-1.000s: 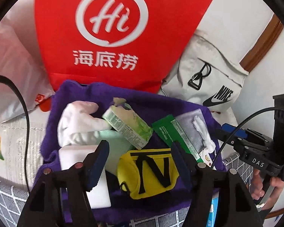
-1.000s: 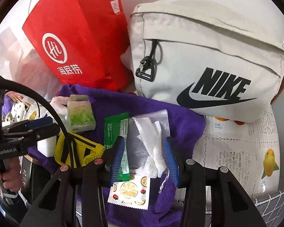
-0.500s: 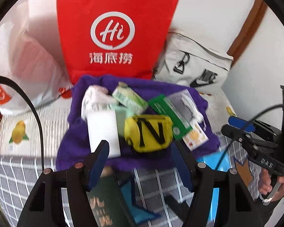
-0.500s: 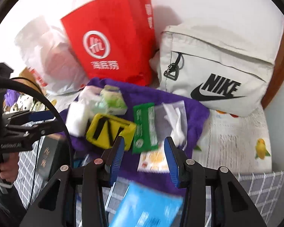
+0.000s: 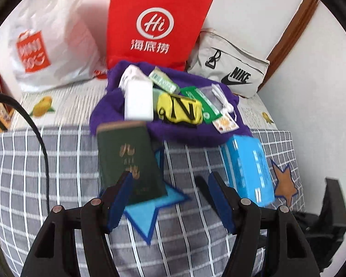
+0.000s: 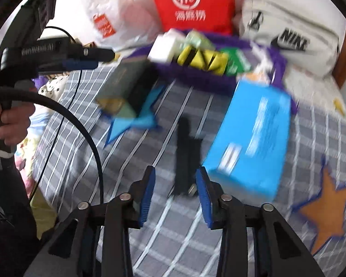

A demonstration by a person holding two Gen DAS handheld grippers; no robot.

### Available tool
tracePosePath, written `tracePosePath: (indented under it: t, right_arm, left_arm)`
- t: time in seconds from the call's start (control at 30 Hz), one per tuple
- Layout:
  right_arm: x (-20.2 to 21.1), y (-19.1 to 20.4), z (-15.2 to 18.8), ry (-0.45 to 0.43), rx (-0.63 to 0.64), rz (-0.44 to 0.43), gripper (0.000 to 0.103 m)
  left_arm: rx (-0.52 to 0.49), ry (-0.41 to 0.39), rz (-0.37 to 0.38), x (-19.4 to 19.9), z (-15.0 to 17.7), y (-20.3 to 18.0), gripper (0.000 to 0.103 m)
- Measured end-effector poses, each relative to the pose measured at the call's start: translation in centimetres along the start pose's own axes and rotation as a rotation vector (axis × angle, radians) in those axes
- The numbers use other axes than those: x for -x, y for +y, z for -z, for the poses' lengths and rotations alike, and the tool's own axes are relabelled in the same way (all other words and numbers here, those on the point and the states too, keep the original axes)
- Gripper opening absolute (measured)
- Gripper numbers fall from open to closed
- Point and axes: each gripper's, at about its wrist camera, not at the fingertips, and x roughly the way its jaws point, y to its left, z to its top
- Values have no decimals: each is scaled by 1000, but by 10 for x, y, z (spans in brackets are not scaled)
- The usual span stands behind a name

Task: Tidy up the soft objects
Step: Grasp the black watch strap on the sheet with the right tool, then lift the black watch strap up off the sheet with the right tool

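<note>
A purple towel (image 5: 191, 136) lies on the bed and carries a white block (image 5: 138, 101), a green tissue pack (image 5: 163, 82), a yellow pouch with black letters (image 5: 180, 110), a green sachet (image 5: 205, 106) and a clear bag (image 5: 216, 94). My left gripper (image 5: 168, 184) hovers open over the checked cloth, well short of the towel, with a dark green box (image 5: 129, 159) by its left finger. My right gripper (image 6: 175, 173) holds nothing; its jaws are closing. A blue box (image 6: 251, 143) lies just right of it. The towel pile (image 6: 196, 69) is blurred.
A red paper bag (image 5: 154, 23), a white plastic bag (image 5: 50, 46) and a grey Nike bag (image 5: 233, 69) stand against the wall behind the towel. The grey checked cloth (image 5: 57, 161) has star patches. A hand holds the left gripper (image 6: 64, 57) at the upper left.
Both grippers have drawn back from the towel pile, which now looks smaller and farther. The dark green box and blue box have come into view. The right jaws stand narrower.
</note>
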Motion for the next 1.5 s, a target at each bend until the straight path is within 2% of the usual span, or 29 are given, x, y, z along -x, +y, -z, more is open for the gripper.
tracePosePath:
  t: [0.13, 0.27, 0.47, 0.57, 0.7, 0.87, 1.1, 1.23, 1.3, 1.37, 1.47, 1.5]
  right_arm:
    - [-9, 15, 21, 15, 20, 9, 32]
    - [-29, 16, 15, 2, 22, 102, 32]
    - [-61, 13, 11, 33, 32, 220, 33]
    - [-60, 21, 12, 14, 80, 268, 21]
    - [-51, 24, 22, 23, 73, 164, 21]
    - [-31, 25, 49, 25, 52, 109, 21]
    - [-14, 4, 79, 43, 34, 149, 21]
    - [-21, -1, 80, 51, 28, 141, 23]
    - [-27, 0, 75, 42, 34, 134, 40]
    - [-33, 1, 70, 35, 41, 145, 43]
    - [-42, 6, 64, 8, 79, 184, 42]
    - [-43, 7, 63, -6, 86, 195, 25]
  left_arm:
    - [25, 14, 29, 4, 24, 4, 66]
    - [29, 29, 40, 6, 44, 3, 66]
    - [77, 33, 71, 11, 69, 16, 66]
    - [95, 40, 73, 8, 74, 20, 66]
    - [100, 55, 73, 2, 77, 20, 66]
    - [72, 84, 48, -11, 81, 7, 66]
    - [35, 133, 37, -32, 82, -15, 66]
    - [29, 153, 32, -41, 83, -24, 66]
    - [22, 162, 25, -44, 83, -26, 66]
    - [21, 166, 19, -44, 84, -26, 66]
    - [29, 166, 9, -45, 83, -24, 66]
    - [32, 166, 7, -45, 83, -23, 66]
